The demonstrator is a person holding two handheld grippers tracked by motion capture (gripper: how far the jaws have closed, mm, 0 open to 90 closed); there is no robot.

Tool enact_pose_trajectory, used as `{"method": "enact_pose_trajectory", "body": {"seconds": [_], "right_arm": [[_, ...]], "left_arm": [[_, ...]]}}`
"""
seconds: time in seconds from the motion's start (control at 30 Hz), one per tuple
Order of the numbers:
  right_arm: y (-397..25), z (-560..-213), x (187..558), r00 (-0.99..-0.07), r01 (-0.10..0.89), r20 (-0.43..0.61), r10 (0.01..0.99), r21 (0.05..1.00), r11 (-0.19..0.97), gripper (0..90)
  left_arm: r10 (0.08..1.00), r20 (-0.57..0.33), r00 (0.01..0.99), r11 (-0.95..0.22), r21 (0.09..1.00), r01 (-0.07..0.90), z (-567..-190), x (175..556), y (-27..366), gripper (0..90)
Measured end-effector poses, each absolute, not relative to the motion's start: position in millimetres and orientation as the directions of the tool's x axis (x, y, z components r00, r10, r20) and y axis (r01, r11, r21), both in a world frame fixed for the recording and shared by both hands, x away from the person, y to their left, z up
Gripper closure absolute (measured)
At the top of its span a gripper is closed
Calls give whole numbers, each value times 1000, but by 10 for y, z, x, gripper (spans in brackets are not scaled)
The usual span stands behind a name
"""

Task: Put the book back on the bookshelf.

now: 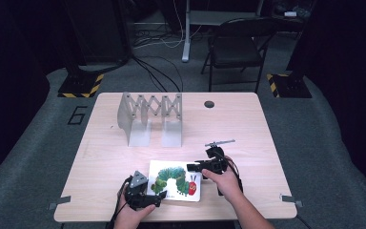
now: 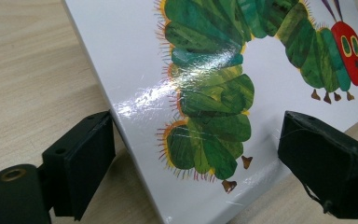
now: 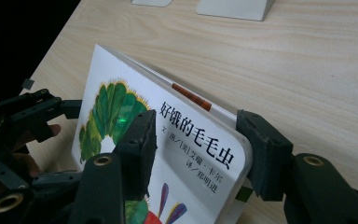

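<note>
Left gripper (image 1: 153, 199) sits by the near edge of the table (image 1: 248, 119), left of centre, held in the person's left hand (image 1: 128, 217); in the left gripper view its 2 jaws stand apart, one on each side of the book's (image 1: 175, 180) near corner, with a clear gap on both sides, so it is released and touching nothing that I can see.

Book is a white board book with a green caterpillar on the cover; it lies close to the near edge, around the middle of the table's width; cover faces up; in the right gripper view the corner between the jaws looks raised off the table, though I cannot tell by how much.

Right gripper (image 1: 194, 167) is at the book's right end, held in the right hand (image 1: 225, 180); in the right gripper view its 2 jaws bracket the corner with the black printed title, 1 jaw over the cover and 1 against the outer edge; it grasps the book there.

Farther back, left of centre, a grey folding rack (image 1: 151, 118) stands upright on 2 feet; a small dark hole (image 1: 209, 104) lies near the far edge; a thin grey rod (image 1: 220, 142) lies just beyond the right gripper.
</note>
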State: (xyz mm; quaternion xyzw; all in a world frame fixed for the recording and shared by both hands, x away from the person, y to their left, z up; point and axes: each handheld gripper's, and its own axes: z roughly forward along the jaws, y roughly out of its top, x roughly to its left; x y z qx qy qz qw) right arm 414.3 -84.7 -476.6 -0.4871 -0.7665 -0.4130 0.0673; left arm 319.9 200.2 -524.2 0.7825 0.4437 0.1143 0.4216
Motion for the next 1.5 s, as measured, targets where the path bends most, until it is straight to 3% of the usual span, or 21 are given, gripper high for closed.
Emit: {"method": "enact_pose_trajectory", "body": {"seconds": [0.63,0.8,1.17,1.5], "right_arm": [[-787,-4585,4009,-570,752,434,697,618,230,486],[-768,-4554,4032,-573,743,420,704,629,229,496],[-761,-4513,4029,-577,734,427,696,646,212,513],[-748,-4492,4040,-585,730,428,689,648,218,512]], "left_arm": [[745,-242,621,-254,758,601,-5233,3232,2057,142],[748,-215,628,-276,760,588,-5197,3247,2075,197],[736,-189,650,-310,759,572,-5220,3313,2073,191],[723,-229,652,-295,751,591,-5255,3308,2034,204]]}}
